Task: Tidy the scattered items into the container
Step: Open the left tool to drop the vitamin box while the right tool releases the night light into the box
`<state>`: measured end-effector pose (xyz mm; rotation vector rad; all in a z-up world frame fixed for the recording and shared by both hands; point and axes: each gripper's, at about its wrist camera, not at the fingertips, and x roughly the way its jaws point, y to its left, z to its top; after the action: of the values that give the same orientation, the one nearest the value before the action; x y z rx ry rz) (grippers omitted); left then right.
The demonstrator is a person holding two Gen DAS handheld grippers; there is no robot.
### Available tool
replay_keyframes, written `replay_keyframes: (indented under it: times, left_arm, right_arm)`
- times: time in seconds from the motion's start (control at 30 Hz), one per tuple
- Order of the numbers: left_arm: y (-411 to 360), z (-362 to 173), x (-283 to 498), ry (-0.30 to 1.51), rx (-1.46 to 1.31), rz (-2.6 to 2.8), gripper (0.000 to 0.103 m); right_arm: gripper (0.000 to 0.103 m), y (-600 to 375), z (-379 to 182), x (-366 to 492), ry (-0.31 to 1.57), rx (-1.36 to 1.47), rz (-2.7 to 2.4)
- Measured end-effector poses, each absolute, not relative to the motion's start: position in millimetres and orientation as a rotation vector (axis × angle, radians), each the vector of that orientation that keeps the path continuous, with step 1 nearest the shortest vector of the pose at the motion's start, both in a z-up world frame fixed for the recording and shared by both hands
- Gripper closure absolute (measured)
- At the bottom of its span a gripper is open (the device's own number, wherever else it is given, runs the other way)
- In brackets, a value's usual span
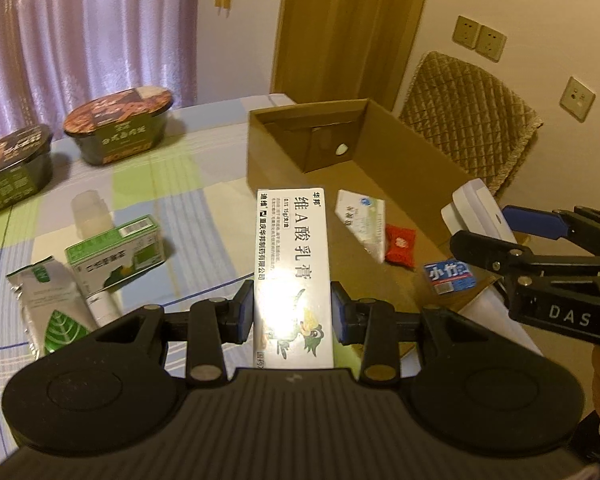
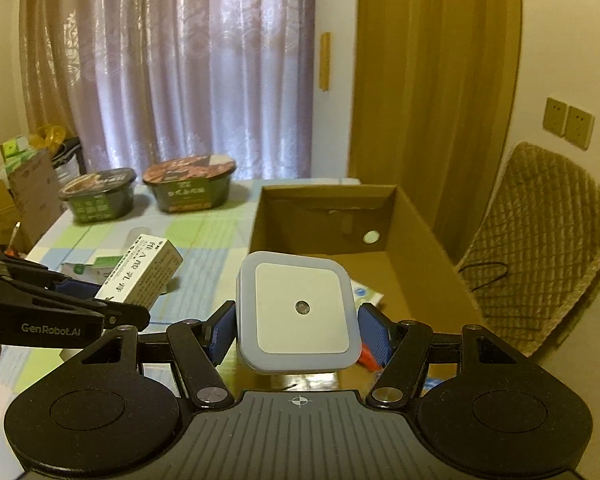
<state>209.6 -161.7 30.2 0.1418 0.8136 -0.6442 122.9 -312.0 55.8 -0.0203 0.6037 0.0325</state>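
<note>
From the left wrist camera, the open cardboard box (image 1: 380,168) lies on the worktop (image 1: 204,208). Inside it sit a white folded packet (image 1: 360,216), a small red sachet (image 1: 400,246) and a blue-labelled pack (image 1: 450,276). The left gripper (image 1: 292,316) is clamped on a long white ointment carton (image 1: 292,264), held above the box's near left edge. The right gripper (image 1: 536,224) reaches in from the right, holding a white night light (image 1: 480,212) over the box. On the checked cloth to the left are a green and white carton (image 1: 116,254), a silver and green pouch (image 1: 48,304), a clear capped bottle (image 1: 90,216) and two noodle bowls (image 1: 120,124). Behind are pale curtains (image 1: 88,32), a wooden door (image 1: 348,24) and a quilted chair (image 1: 472,124).

From the right wrist camera, the right gripper (image 2: 298,328) pinches the square night light (image 2: 300,312) by its sides, above the box's (image 2: 416,240) near end. The left gripper (image 2: 80,308) comes in at the left with the ointment carton (image 2: 144,276). The noodle bowls (image 2: 188,184) stand on the worktop (image 2: 204,240) beyond, before the curtains (image 2: 204,60); wall sockets (image 2: 568,124) sit above the chair (image 2: 540,248).
</note>
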Motion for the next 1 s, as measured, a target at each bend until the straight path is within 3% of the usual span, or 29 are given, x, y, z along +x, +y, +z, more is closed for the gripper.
replay_keyframes:
  times: [1.0]
  left_arm:
    - [-250.4, 18.5, 196.0, 0.812, 0.199, -0.771, 0.070]
  right_arm:
    - [0.035, -385.1, 46.5, 108.6, 0.601, 0.064, -0.107]
